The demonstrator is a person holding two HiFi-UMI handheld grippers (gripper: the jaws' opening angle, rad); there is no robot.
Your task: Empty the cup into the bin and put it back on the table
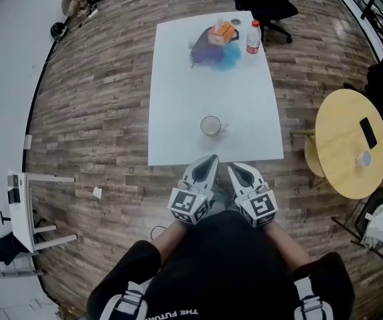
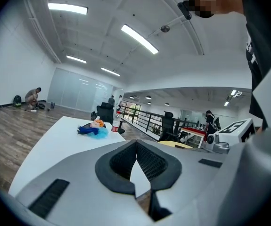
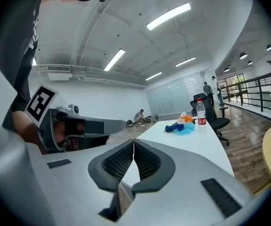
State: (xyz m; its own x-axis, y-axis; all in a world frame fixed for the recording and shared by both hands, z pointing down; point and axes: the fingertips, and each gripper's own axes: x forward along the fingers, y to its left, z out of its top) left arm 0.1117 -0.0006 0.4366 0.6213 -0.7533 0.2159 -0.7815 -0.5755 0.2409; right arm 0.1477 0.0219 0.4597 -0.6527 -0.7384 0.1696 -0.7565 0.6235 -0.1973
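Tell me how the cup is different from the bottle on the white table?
The cup is low with a wide open top; the bottle is taller and closed with a red cap. The cup stands alone near the close edge of the table; the bottle stands at the far end, beside a colourful pile. Both stand upright on the same white table.

Your left gripper [image 1: 211,160], right gripper [image 1: 232,169]: pale grey shells, black ribbed pads [image 2: 121,161] lining jaws, black-and-white square-marker cubes [image 1: 190,204] behind jaws. You wear black T-shirt [image 1: 211,265], short sleeves [image 1: 144,255], white lettering [image 1: 178,313] on front.
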